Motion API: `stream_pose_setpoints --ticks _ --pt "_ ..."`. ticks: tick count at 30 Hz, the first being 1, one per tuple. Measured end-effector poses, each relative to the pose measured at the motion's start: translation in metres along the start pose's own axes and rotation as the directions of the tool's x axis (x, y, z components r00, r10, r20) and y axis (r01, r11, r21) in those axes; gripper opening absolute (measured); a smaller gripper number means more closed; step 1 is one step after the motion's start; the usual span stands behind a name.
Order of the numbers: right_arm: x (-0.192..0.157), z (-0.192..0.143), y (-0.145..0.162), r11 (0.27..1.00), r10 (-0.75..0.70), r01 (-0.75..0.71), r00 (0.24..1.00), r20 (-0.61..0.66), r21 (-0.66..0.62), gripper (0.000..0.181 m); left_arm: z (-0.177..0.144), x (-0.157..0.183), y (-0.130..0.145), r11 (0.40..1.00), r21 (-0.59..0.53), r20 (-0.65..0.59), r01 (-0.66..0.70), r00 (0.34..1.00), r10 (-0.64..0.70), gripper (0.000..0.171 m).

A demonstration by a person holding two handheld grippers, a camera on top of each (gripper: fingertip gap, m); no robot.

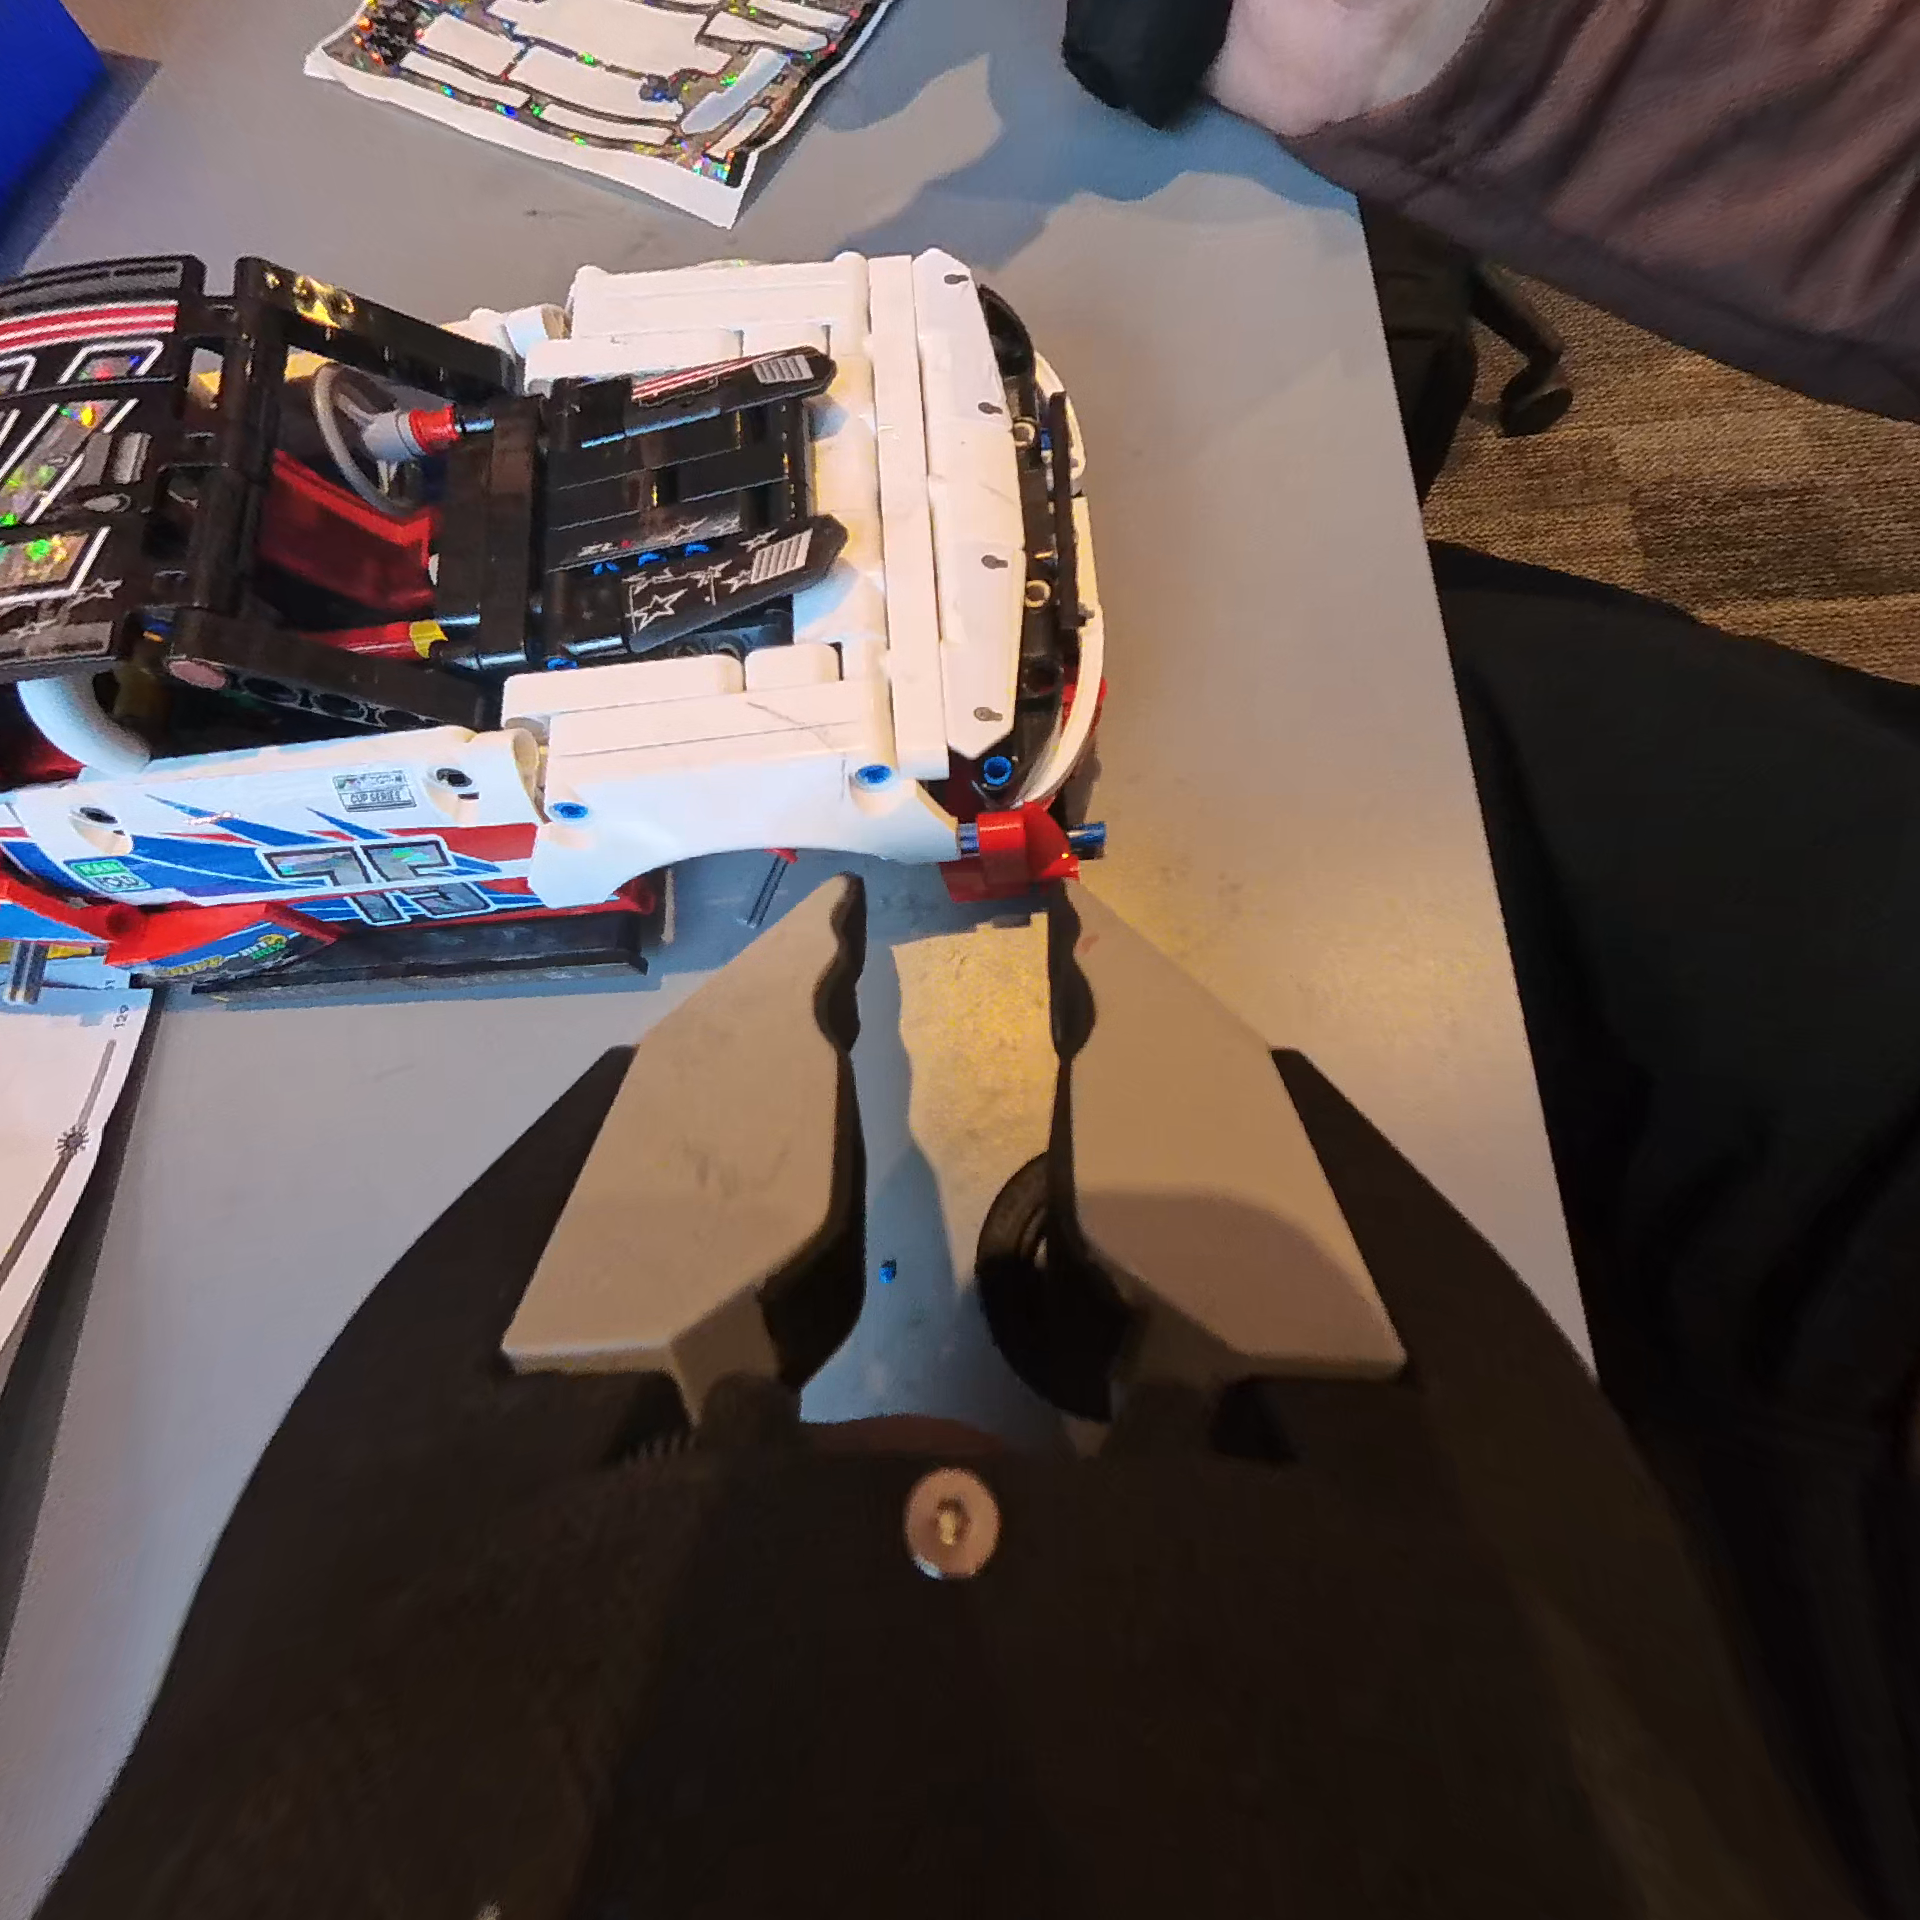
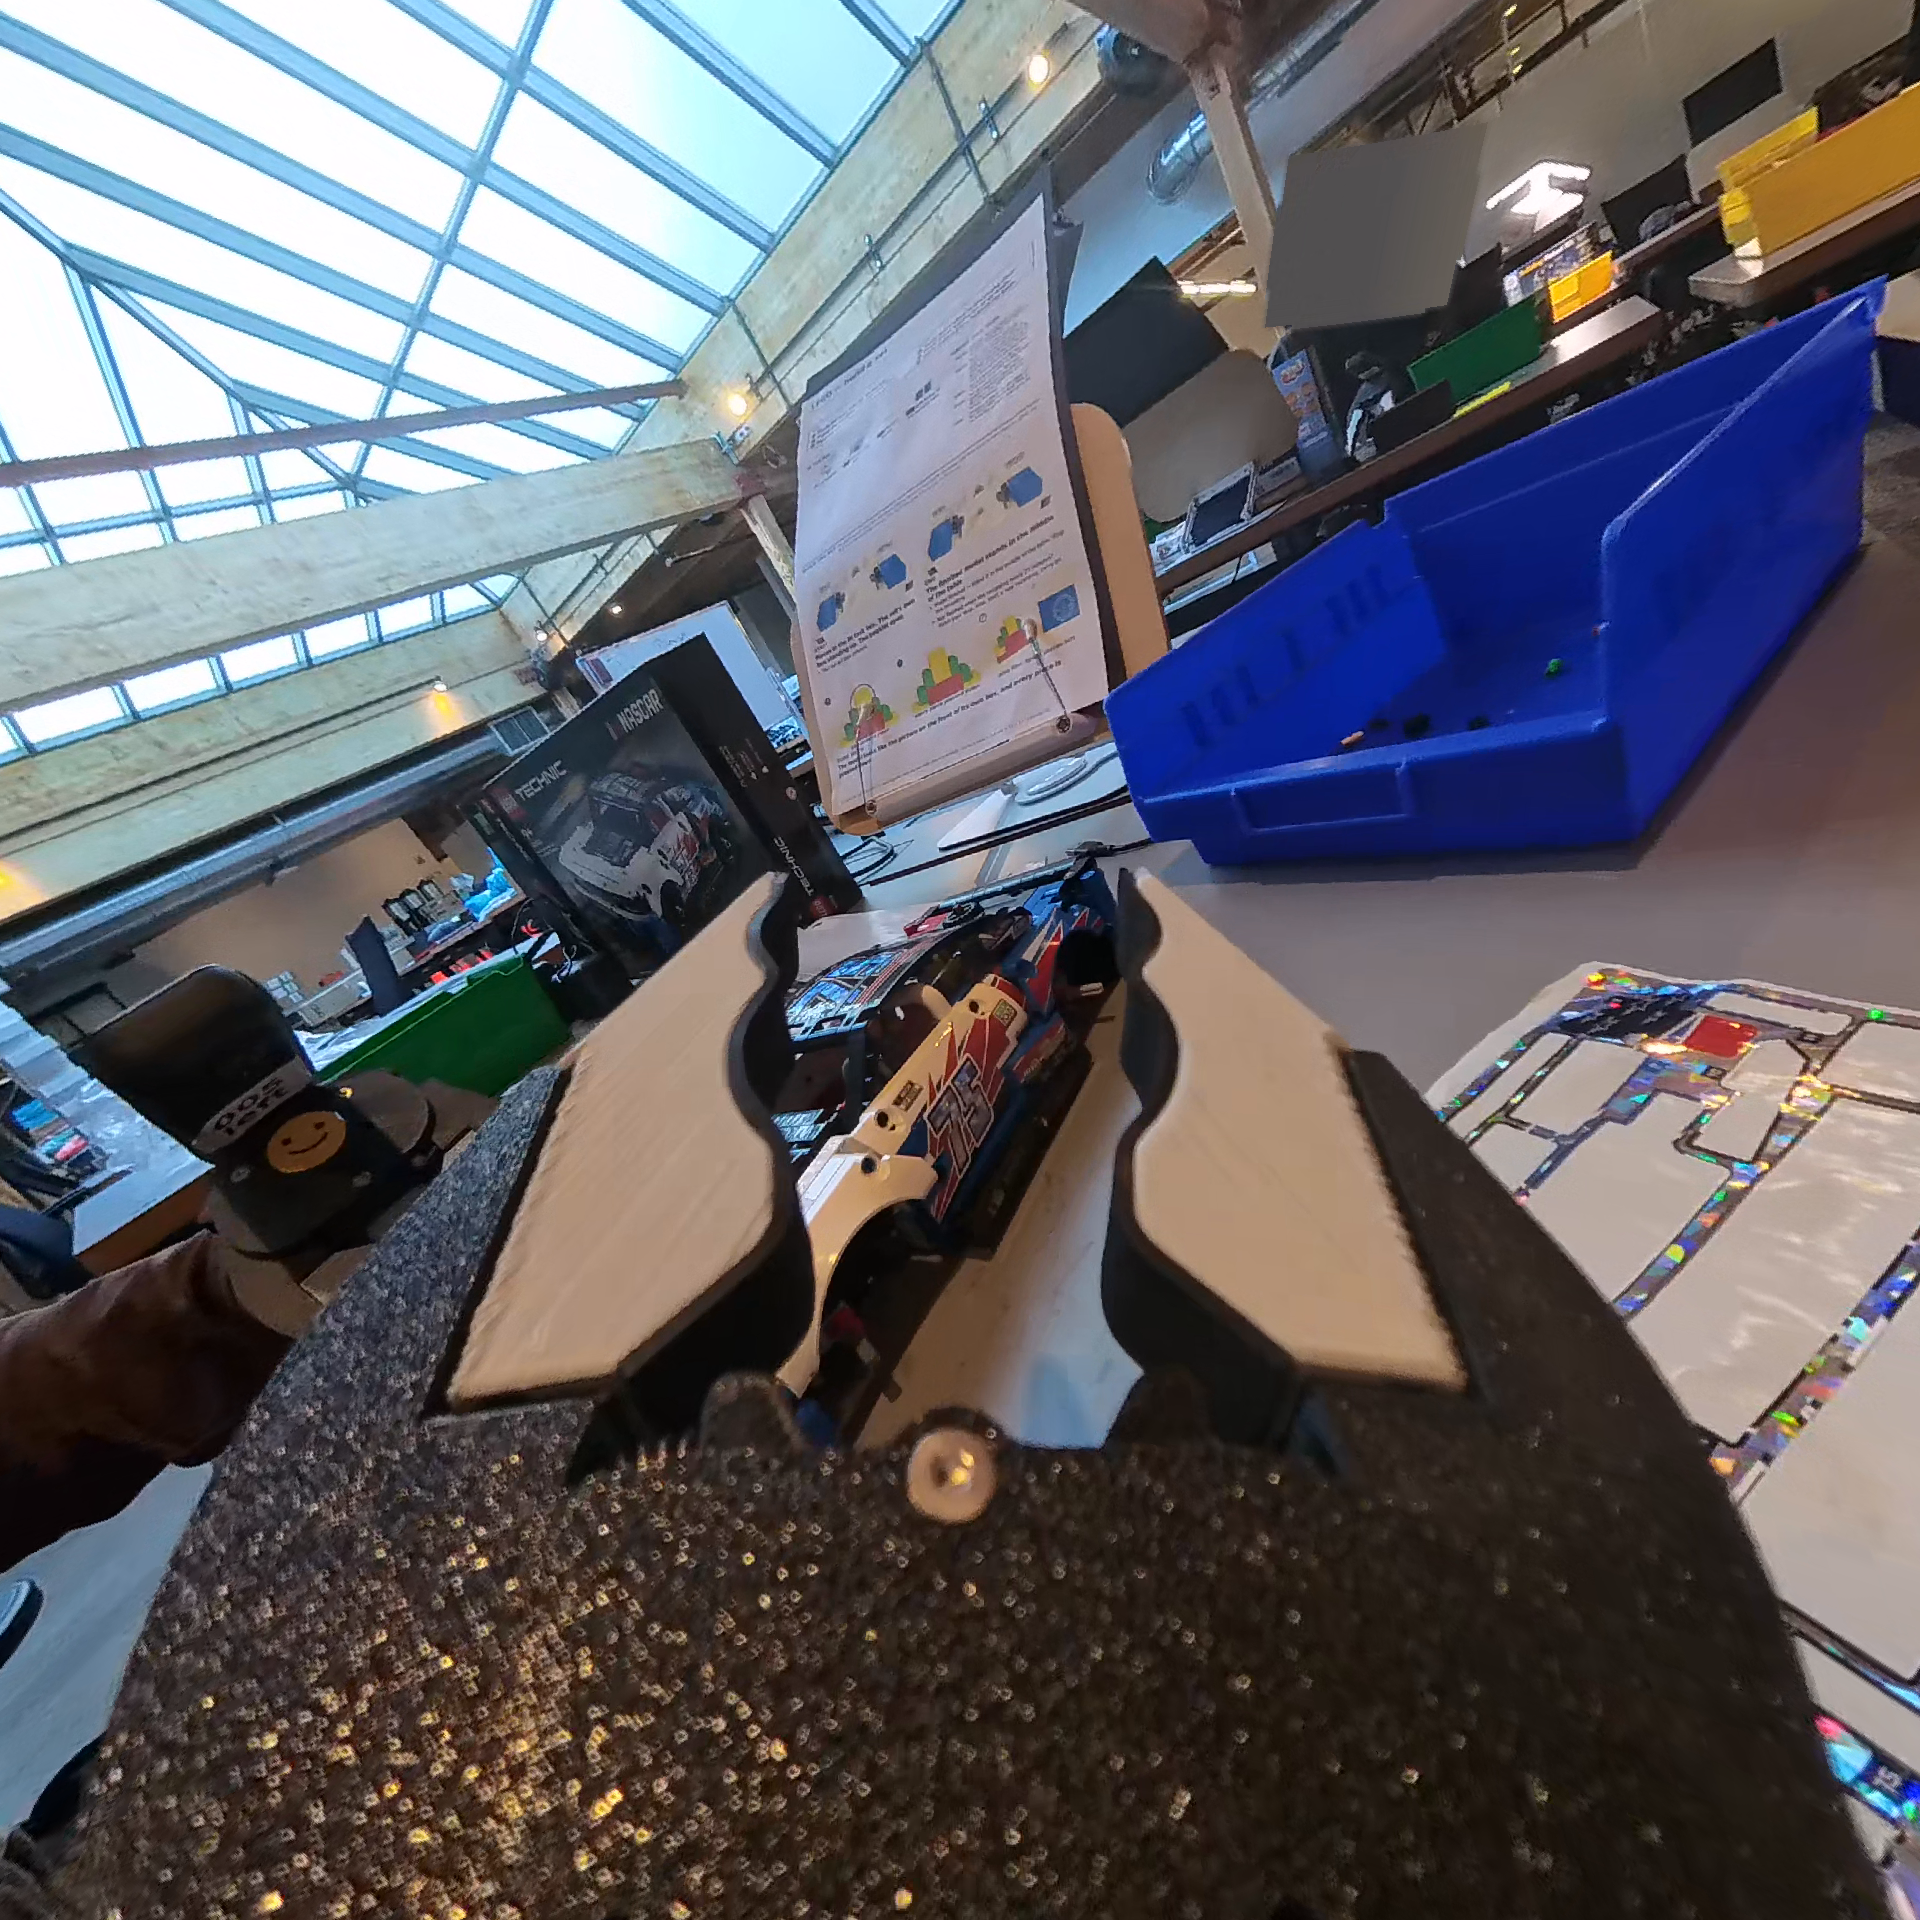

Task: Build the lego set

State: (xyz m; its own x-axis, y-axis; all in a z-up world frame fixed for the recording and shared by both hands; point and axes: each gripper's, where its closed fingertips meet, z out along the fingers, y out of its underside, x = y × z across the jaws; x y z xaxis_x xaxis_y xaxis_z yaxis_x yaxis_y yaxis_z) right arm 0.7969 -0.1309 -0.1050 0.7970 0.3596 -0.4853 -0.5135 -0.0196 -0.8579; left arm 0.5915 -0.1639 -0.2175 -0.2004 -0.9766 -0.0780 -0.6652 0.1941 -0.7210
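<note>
The lego car (image 1: 727,582) lies on the grey table (image 1: 1247,935), with a white nose, a black hood and striped, numbered sides. A red piece (image 1: 1013,847) sits at its front corner. My left gripper (image 1: 954,902) is open and empty, its tips just short of that red piece. A black wheel (image 1: 1023,1262) and a small blue pin (image 1: 886,1270) lie on the table under the gripper. My right gripper (image 2: 951,899) is open and empty, low over the table. The car (image 2: 935,1122) shows between its fingers, nose towards me.
A holographic sticker sheet (image 1: 603,94) (image 2: 1714,1195) lies beside the car. A booklet (image 1: 52,1122) lies at the left. A blue bin (image 2: 1507,665), an instruction sheet on a stand (image 2: 945,561) and the set's box (image 2: 665,810) stand behind. The table edge (image 1: 1455,727) runs on the right.
</note>
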Motion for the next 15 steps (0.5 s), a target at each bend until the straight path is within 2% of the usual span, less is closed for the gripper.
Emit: stream_pose_setpoints --ticks 15 --pt "-0.0002 0.0027 0.0054 1.000 0.009 -0.009 1.000 0.004 -0.028 0.060 -0.0021 0.0061 -0.0006 0.999 0.031 -0.046 0.018 0.999 -0.017 0.030"
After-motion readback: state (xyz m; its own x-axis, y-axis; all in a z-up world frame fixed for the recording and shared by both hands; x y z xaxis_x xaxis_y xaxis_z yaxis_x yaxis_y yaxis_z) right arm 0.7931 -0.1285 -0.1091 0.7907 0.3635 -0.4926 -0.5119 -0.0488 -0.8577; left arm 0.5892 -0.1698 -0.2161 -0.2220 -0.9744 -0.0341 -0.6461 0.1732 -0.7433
